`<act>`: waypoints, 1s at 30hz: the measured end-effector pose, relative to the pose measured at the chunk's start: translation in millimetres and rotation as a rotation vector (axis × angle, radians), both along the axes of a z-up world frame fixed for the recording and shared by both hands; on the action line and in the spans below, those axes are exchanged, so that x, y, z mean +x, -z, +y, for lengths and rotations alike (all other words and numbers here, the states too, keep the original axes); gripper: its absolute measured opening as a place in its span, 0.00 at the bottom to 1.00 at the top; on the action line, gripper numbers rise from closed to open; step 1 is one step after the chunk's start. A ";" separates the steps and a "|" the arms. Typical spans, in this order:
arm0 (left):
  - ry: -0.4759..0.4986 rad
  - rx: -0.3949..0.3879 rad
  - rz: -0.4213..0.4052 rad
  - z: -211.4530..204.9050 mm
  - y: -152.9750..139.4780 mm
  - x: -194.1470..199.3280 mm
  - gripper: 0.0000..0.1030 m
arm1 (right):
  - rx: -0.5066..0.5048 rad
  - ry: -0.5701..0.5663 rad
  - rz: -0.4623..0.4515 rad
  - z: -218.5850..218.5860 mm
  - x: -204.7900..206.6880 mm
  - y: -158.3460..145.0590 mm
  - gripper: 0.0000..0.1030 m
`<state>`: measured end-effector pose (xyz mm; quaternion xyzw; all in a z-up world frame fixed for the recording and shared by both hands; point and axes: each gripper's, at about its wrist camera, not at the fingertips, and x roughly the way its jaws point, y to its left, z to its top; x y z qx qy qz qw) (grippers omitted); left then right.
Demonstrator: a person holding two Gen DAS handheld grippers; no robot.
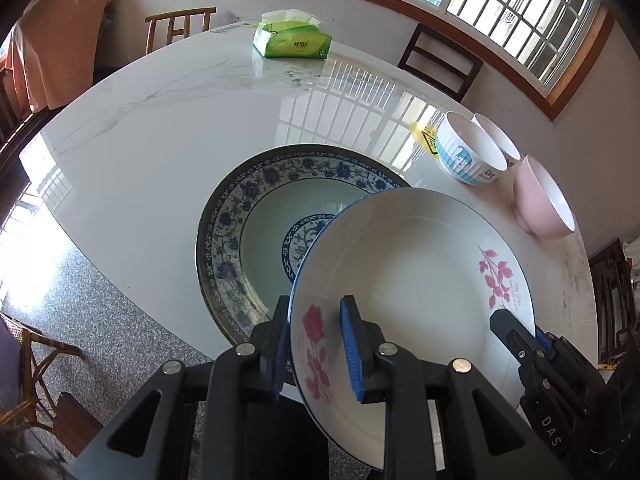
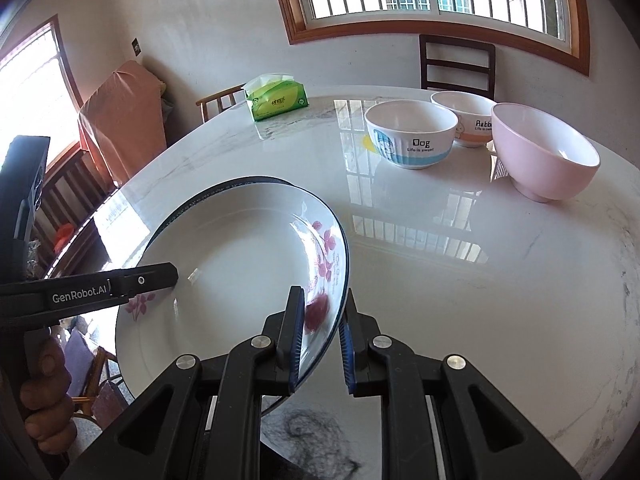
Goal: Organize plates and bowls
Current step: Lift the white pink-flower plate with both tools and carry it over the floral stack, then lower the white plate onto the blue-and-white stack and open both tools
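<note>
Both tongs are carrying one flowered plate toward the patterned one.

Nearest, the left tongs [image 1: 314, 344] are pinching the near rim of the white flowered plate [image 1: 412, 280], and the right tongs [image 2: 320, 338] are straddling its opposite rim, seemingly pressing on it; the plate is hanging tilted above the marble table [image 2: 460, 280]. Just ahead of the left tongs, partly under that plate, the blue-patterned plate [image 1: 240, 216] is lying flat. This looks like the stacking step; next, I judge, the plate is needing levelling, centring and lowering. Farther off, ahead of the right tongs, three bowls are standing close together: the Dog bowl [image 2: 412, 136], the Rabbit bowl [image 2: 466, 120], the pink bowl [image 2: 544, 156]. Two plates in all. Farthest, one tissue pack [image 1: 292, 38] is sitting.
</note>
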<state>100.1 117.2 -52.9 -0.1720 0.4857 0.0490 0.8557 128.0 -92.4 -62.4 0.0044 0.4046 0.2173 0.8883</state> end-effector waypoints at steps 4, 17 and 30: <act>-0.020 -0.007 0.003 9.5 2.0 1.8 0.24 | -0.009 -0.019 -0.004 11.5 2.7 -0.6 0.16; -0.059 -0.006 0.019 30.6 9.1 12.3 0.24 | -0.029 -0.064 0.008 37.5 19.1 5.3 0.16; -0.070 0.007 0.032 41.3 16.0 30.3 0.24 | -0.035 -0.073 0.025 50.6 31.1 10.6 0.16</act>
